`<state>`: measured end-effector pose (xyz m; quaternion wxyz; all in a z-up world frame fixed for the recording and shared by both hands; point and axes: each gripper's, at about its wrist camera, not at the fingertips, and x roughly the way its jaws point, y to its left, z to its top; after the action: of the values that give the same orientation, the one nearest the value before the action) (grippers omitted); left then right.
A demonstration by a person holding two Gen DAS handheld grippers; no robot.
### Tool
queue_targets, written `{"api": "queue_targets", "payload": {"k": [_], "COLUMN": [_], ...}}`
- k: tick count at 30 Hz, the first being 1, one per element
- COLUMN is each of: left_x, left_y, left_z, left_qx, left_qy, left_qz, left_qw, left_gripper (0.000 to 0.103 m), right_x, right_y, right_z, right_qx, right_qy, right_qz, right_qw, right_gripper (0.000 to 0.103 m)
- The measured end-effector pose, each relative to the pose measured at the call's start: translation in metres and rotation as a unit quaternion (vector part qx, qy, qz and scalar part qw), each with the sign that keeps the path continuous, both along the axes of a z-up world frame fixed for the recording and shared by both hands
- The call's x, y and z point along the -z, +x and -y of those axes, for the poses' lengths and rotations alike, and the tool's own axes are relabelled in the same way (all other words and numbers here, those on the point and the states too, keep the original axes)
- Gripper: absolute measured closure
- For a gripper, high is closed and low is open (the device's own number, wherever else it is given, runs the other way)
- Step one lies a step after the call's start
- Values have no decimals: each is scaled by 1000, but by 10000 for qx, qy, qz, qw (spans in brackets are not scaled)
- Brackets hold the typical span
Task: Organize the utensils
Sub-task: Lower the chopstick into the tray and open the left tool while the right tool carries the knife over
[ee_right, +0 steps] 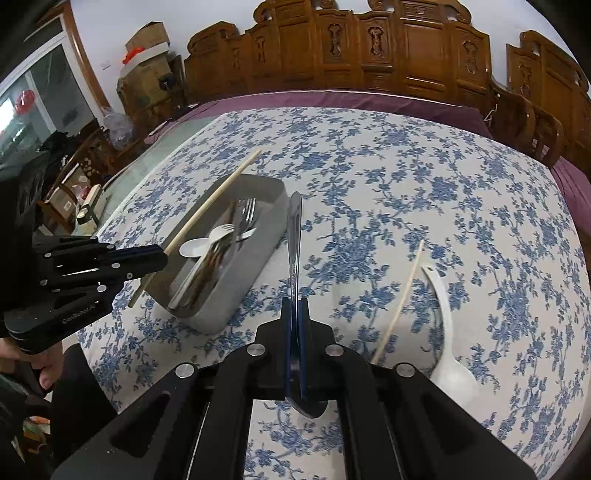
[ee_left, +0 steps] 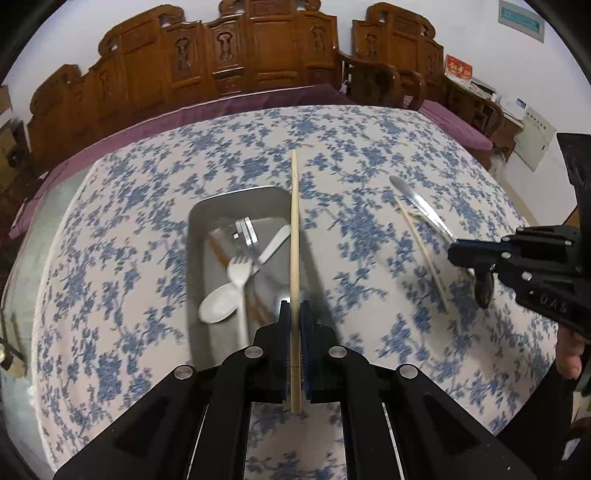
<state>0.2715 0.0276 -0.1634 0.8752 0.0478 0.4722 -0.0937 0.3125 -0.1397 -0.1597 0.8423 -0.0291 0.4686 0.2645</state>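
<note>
Grey metal tray [ee_left: 199, 221], centre-left, already holds forks and a white spoon. Left hand-held gripper [ee_left: 294, 321] pinches a pale wooden chopstick [ee_left: 294, 221]; right hand-held gripper [ee_right: 294, 314] clamps what looks like a steel spoon [ee_right: 294, 229]. Left on the floral counter [ee_right: 406, 166], lower right: second chopstick [ee_right: 400, 295], white plastic spoon [ee_right: 448, 347].

A: Item one?
B: Tablecloth [ee_right: 424, 206], white with blue floral print, covering most of the tabletop; bare glass [ee_right: 173, 140] showing along the left edge.
A: Beyond the far edge?
B: Carved wooden bench back [ee_right: 369, 44], long, brown, with a purple cushion [ee_right: 332, 99] running along its seat just past the table. A matching carved armchair [ee_left: 391, 55] at the far right corner, also purple-cushioned.
A: Left side of the room?
B: Cardboard boxes [ee_right: 147, 40] stacked against the white wall, a glazed door [ee_right: 48, 96] beside them, a clear plastic bag [ee_right: 118, 129] below.
A: Right side?
B: Red printed card [ee_left: 458, 68] on a wooden side table; a white wall box [ee_left: 535, 136]; a framed notice [ee_left: 521, 18] high on the wall.
</note>
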Motion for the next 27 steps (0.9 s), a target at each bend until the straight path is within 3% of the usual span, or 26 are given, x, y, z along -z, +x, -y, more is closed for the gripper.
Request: {"api": "queue_targets", "payload": {"k": [10,27], "left_x": [24,41], "left_y": [11,40], "left_z": [-31,-32], "left_qx": [-126,-110], "left_qy": [134,73], "left_qz": [-325,-474], "left_qw": [9993,9988], "left_gripper": [99,99], "right_x": [-1,3], "right_y": [5,15], "right_z": [-25,-46], "right_qx": [-137,-268], "right_qy": [33,-25], "right_qz": [0,-77], "right_qw": [9999,9996], "right_gripper": [99,99]}}
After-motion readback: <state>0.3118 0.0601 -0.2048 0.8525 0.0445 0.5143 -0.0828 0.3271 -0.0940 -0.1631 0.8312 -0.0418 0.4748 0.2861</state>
